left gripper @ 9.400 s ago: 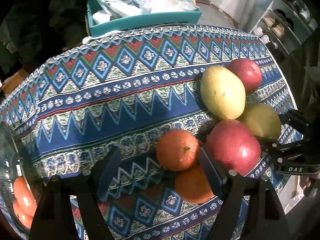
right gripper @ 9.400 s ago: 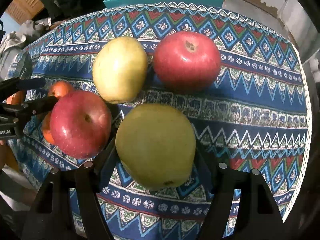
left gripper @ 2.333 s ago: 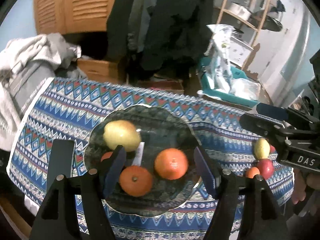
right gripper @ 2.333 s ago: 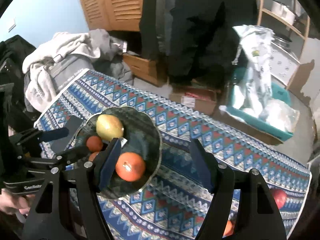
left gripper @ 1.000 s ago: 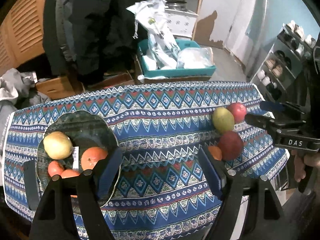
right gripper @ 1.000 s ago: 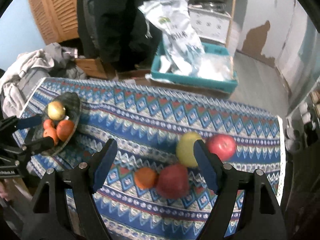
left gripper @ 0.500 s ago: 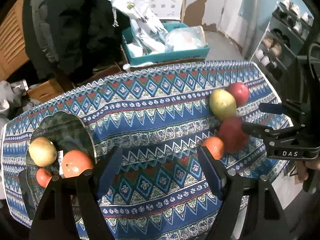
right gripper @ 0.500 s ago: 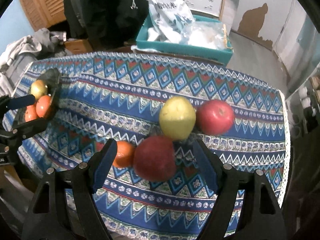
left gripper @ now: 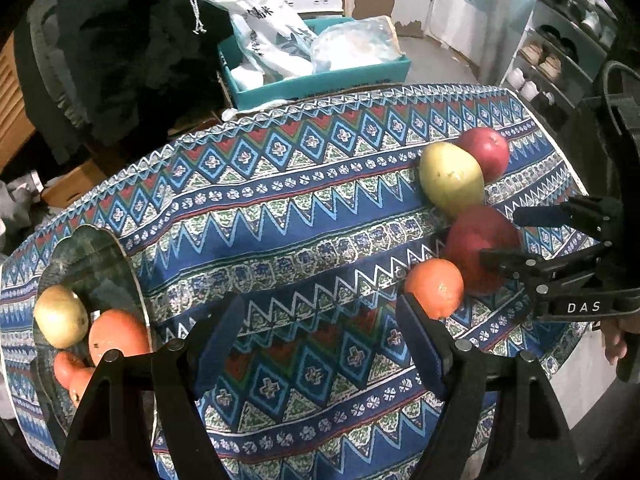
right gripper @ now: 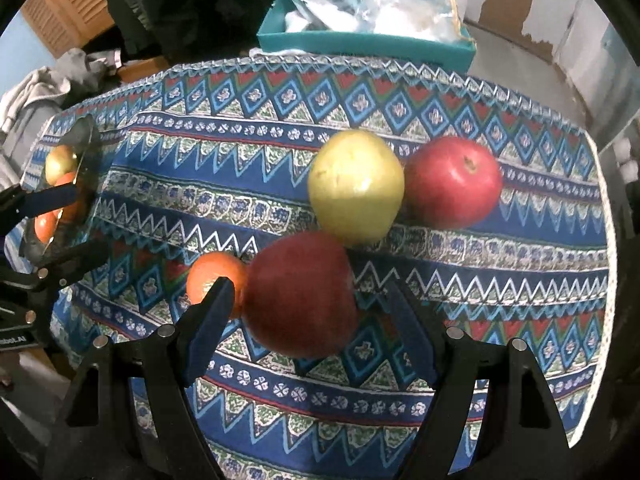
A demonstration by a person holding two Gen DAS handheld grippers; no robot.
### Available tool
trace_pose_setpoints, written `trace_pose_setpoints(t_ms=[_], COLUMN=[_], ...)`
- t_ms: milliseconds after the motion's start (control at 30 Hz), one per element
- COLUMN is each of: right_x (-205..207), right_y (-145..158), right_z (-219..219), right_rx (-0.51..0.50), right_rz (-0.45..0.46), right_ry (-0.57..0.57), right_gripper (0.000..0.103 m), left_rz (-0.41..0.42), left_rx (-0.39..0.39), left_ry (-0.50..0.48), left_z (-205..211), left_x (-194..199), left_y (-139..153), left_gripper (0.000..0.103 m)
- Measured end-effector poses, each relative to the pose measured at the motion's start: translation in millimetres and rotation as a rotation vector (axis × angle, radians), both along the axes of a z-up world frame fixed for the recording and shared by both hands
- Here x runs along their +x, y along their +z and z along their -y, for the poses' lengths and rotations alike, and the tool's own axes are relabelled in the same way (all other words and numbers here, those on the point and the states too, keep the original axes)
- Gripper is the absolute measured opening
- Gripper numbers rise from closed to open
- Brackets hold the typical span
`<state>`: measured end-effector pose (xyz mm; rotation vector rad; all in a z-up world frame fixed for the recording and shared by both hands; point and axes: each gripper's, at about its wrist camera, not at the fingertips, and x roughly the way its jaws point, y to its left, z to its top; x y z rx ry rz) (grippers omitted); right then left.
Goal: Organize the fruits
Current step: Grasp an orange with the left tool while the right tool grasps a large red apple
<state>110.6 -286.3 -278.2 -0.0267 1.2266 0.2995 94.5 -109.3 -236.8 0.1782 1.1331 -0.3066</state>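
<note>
1. Both our tongs stand apart and hold nothing. The right tongs point(right gripper: 308, 316) hang over the near red apple point(right gripper: 300, 294), which sits between the two fingers but is not squeezed yet. The left tongs point(left gripper: 320, 340) hang over bare cloth, with the orange point(left gripper: 434, 288) just by the right finger.
2. The four loose fruits sit close together on the table point(left gripper: 280, 216). The orange touches the near red apple, and the yellow pear point(right gripper: 356, 186) touches the far red apple point(right gripper: 452, 182).
3. If we push down crooked, a finger could bump the orange or the pear, and they could roll off the near edge.
4. The apple is round and smooth, so a weak squeeze could let it slip out.
5. The plate point(left gripper: 100, 256) at the left already holds a pear and some oranges.
6. A second ago we were higher up, and the fruits looked small and far. Now both tongs have come down close to them.
</note>
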Motion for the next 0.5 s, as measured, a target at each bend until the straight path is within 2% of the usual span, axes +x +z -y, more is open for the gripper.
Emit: trace_pose_setpoints(t_ms=[367, 433, 467, 500], right_x=[12, 14, 14, 14], right_y=[-23, -27, -28, -29], right_z=[3, 8, 9, 11], right_rx=[0.097, 0.147, 0.168, 0.184], right_rz=[-0.053, -0.080, -0.091, -0.099], right_ry=[-0.026, -0.043, -0.048, -0.058], right_gripper=[0.079, 0.076, 0.070, 0.070], left_rz=[-0.022, -0.027, -0.029, -0.031], left_rx=[-0.007, -0.015, -0.018, -0.019], left_ry=[-0.001, -0.001, -0.001, -0.001], left_z=[5, 5, 5, 6], left_x=[7, 9, 9, 10], left_y=[-10, -11, -12, -12], left_gripper=[0.080, 0.080, 0.080, 0.080])
